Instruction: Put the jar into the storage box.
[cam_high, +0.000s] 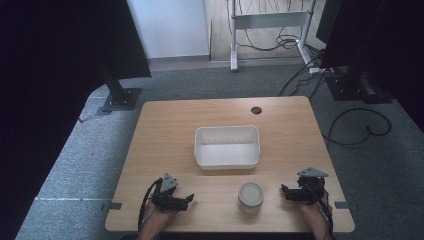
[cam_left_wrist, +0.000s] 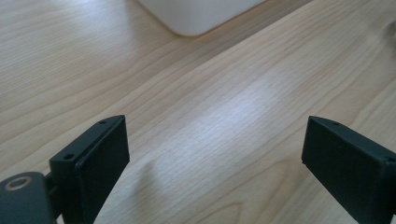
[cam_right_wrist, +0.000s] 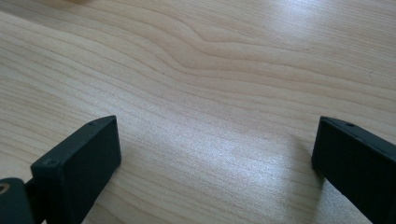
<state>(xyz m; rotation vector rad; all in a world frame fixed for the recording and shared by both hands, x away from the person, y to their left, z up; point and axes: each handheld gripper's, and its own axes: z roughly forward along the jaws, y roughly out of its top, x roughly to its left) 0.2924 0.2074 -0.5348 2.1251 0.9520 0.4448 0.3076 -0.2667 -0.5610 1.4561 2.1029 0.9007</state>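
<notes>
A white rectangular tub (cam_high: 227, 146) sits in the middle of the wooden table (cam_high: 165, 130), with nothing visible inside it. A small glass jar with a pale lid (cam_high: 250, 195) stands near the front edge, between my two grippers. My left gripper (cam_high: 188, 199) rests at the front left, pointing right toward the jar, open with bare wood between its jaws (cam_left_wrist: 215, 149). A corner of the tub (cam_left_wrist: 201, 14) shows ahead of it. My right gripper (cam_high: 284, 191) rests at the front right, pointing left toward the jar, open over bare wood (cam_right_wrist: 215, 154).
A round cable hole (cam_high: 256, 110) lies near the table's far edge. Beyond the table are grey carpet, a black stand base (cam_high: 120, 98) at left, cables (cam_high: 357, 127) at right and a white desk frame (cam_high: 267, 20) at the back.
</notes>
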